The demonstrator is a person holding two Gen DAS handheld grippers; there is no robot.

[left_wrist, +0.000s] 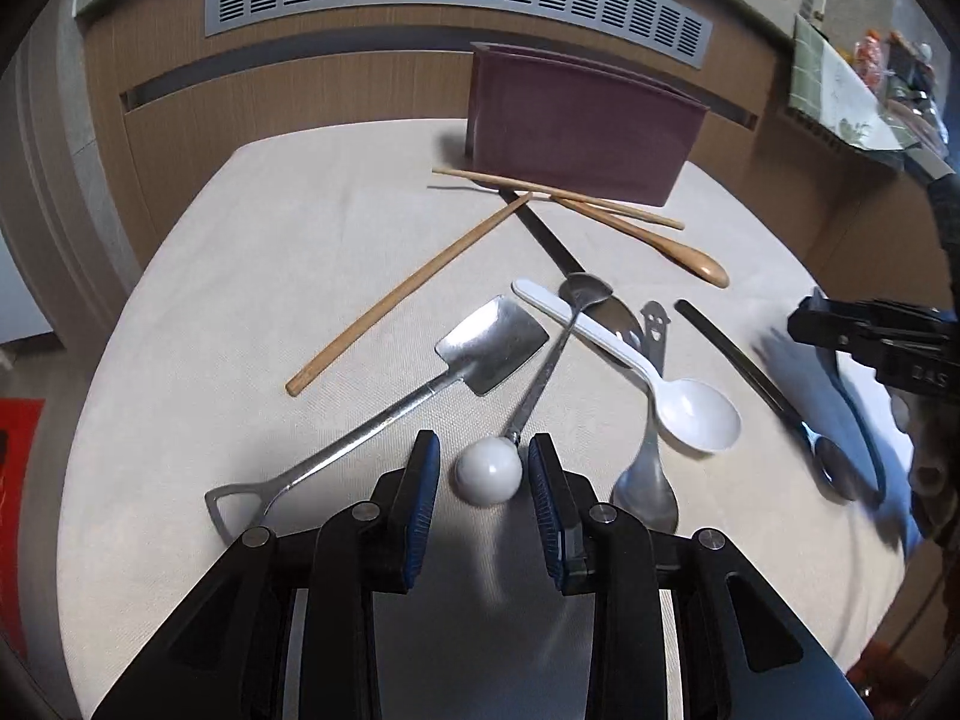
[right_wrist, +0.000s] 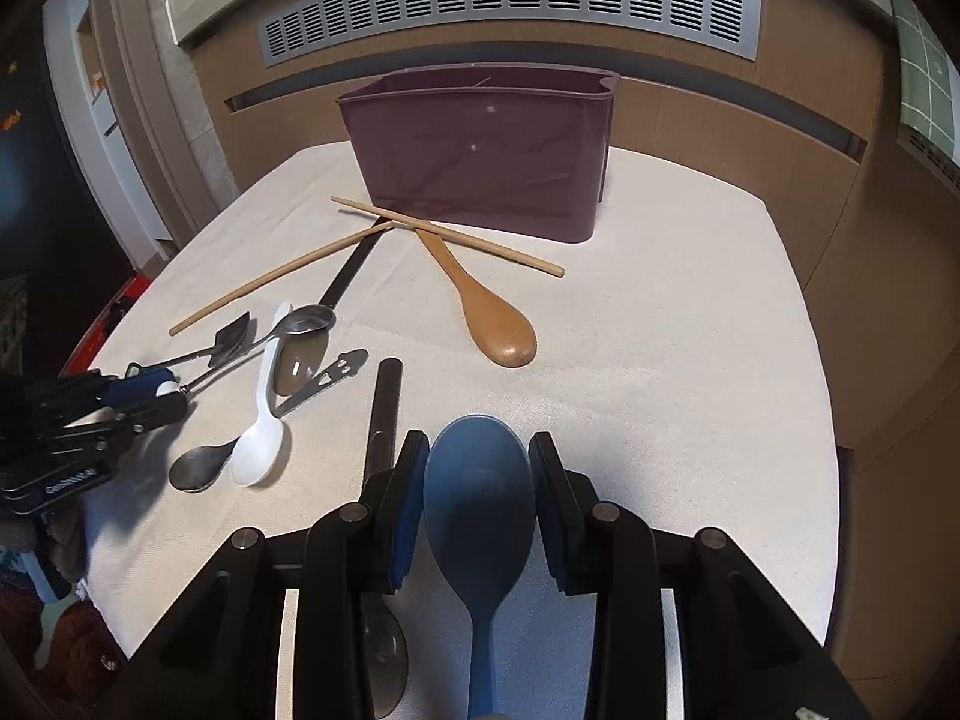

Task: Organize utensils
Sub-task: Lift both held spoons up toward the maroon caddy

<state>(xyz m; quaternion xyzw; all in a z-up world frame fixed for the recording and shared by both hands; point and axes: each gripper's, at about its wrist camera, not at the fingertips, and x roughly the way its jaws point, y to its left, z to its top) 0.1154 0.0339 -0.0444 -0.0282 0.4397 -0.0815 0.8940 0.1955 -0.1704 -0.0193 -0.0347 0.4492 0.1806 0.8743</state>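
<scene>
My left gripper (left_wrist: 483, 437) is open low over the cloth-covered table (left_wrist: 240, 252). The white ball end (left_wrist: 487, 471) of a thin metal spoon lies between its pads, with a small gap on each side. My right gripper (right_wrist: 477, 437) is open around the bowl of a blue spoon (right_wrist: 477, 492), whose handle runs back under the gripper. Its pads sit right at the bowl's edges. A dark purple utensil holder (right_wrist: 480, 162) stands at the back of the table.
Loose on the cloth lie two wooden chopsticks (left_wrist: 408, 294), a wooden spoon (right_wrist: 501, 330), a white plastic spoon (left_wrist: 696, 414), a shovel-shaped metal spoon (left_wrist: 492, 342), a black-handled spoon (left_wrist: 762, 384) and a face-handled metal spoon (left_wrist: 648, 480). A wooden cabinet with a vent stands behind.
</scene>
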